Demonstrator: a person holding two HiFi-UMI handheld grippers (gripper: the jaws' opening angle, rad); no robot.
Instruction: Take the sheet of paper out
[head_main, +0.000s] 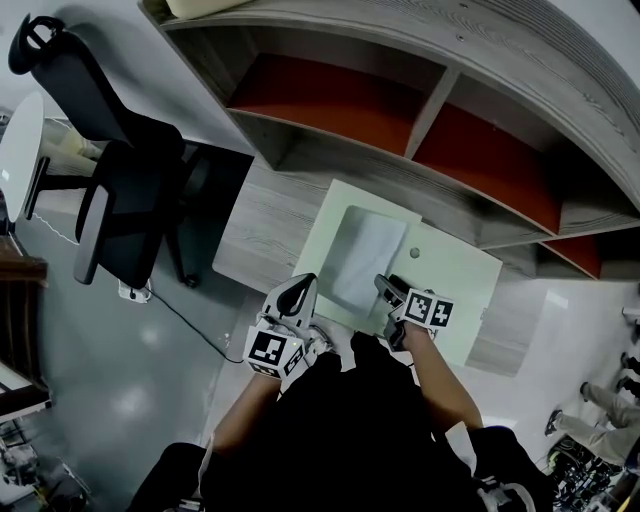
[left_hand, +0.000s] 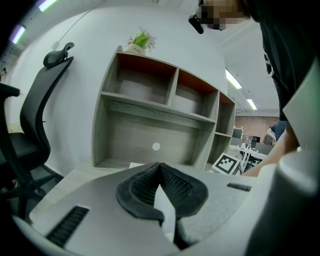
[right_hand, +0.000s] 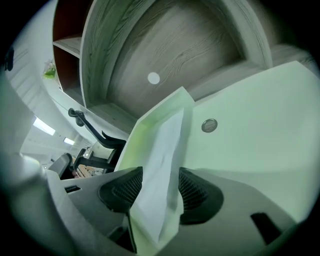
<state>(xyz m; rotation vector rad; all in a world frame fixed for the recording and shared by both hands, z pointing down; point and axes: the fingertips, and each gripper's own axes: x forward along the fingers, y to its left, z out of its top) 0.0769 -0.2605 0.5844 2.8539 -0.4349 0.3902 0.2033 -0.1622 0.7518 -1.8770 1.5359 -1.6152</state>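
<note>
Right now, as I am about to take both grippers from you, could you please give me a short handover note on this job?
Left gripper: jaws shut on a thin pale edge. The head view suggests it is the near left edge of the green folder, which lies on the desk.
Right gripper: jaws open, with the sheet of paper standing between them and the pads not pressing on it.
Done: the folder is open and the sheet is exposed, but it is still inside.
Left: close the right jaws on the sheet alone and draw it out, probably while the left jaws hold the folder.
</note>
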